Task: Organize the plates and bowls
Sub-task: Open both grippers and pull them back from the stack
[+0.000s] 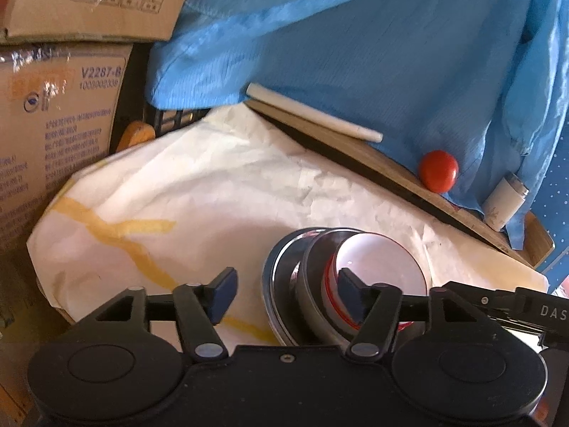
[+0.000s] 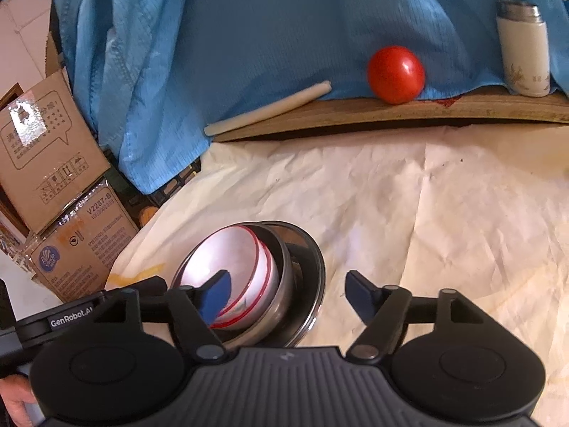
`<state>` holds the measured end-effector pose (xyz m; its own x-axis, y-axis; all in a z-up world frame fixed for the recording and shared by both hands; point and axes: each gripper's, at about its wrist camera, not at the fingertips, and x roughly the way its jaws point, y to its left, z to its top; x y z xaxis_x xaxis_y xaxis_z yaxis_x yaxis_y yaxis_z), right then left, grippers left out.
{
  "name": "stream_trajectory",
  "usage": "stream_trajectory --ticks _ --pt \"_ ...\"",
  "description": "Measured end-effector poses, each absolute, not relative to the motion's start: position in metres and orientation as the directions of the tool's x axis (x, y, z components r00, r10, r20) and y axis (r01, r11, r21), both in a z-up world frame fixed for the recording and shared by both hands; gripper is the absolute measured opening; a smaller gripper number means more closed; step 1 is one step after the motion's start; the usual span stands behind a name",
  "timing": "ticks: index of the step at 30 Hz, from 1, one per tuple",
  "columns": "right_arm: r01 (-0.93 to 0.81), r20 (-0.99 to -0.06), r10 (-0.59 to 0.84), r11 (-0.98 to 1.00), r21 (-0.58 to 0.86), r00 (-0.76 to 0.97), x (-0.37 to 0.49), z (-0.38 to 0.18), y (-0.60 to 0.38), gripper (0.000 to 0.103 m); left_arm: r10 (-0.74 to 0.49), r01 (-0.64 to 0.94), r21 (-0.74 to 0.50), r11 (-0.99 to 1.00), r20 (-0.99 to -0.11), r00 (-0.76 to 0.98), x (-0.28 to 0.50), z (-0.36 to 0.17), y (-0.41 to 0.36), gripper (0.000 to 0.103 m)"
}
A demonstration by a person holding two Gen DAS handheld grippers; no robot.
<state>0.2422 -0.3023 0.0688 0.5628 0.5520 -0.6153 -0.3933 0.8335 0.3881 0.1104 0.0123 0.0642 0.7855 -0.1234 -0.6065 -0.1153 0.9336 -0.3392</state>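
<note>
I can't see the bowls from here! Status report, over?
Left gripper open, empty. Right gripper open, empty. White bowl nested in steel bowl on steel plate, on paper. Nothing in the way.

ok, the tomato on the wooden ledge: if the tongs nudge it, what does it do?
The tomato looks round and glossy, so it would probably roll along the wooden ledge rather than slide. The ledge has no visible lip at the front, so it could drop onto the white paper. Its smooth skin may slip between hard pads, and squeezing could bruise it.
</note>
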Motion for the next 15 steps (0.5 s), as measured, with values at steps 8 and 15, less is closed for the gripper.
stream_trajectory --ticks 8,15 --pt "-0.382 -0.55 0.512 0.859 0.341 0.66 0.201 0.07 -0.305 0.095 -0.11 -0.077 -0.318 0.945 -0.529 0.841 0.089 0.067 0.015 0.083" --pt "-0.352 -0.476 0.462 0.885 0.306 0.748 0.162 0.069 -0.31 0.102 -0.057 -0.052 -0.242 0.969 -0.423 0.904 0.058 0.071 0.01 0.093"
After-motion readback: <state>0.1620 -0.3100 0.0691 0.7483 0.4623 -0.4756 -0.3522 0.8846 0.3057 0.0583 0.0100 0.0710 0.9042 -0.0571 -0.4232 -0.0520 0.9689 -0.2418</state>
